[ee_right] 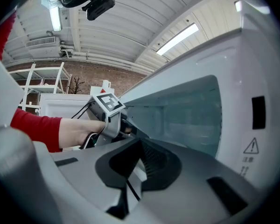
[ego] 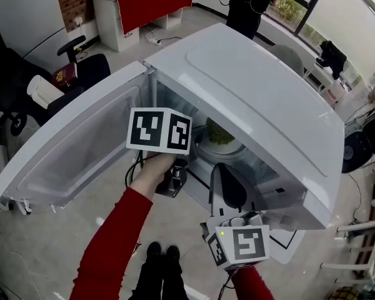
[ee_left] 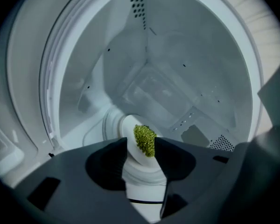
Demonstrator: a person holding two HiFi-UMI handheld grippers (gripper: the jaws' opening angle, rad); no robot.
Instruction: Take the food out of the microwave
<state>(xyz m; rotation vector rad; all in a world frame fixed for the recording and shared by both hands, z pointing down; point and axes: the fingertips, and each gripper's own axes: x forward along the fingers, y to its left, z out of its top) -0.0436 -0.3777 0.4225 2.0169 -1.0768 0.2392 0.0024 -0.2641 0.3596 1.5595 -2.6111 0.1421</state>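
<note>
The left gripper (ee_left: 142, 146) held its fingers wide apart, with the plate (ee_left: 139, 158) of green food (ee_left: 144, 140) just ahead of their gap, inside the microwave (ego: 256, 99). The right gripper (ee_right: 139, 143) was closed on nothing. Best to advance level until the plate's rim sat between the fingers, then squeeze.

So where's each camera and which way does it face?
Head view: on the person's head, steeply down at the open microwave; red sleeve, both grippers show.
Left gripper view: on the left gripper, into the cavity; green food beyond its open jaws.
Right gripper view: on the right gripper, outside, toward the left gripper and hand.
Head and left gripper views share the food.
</note>
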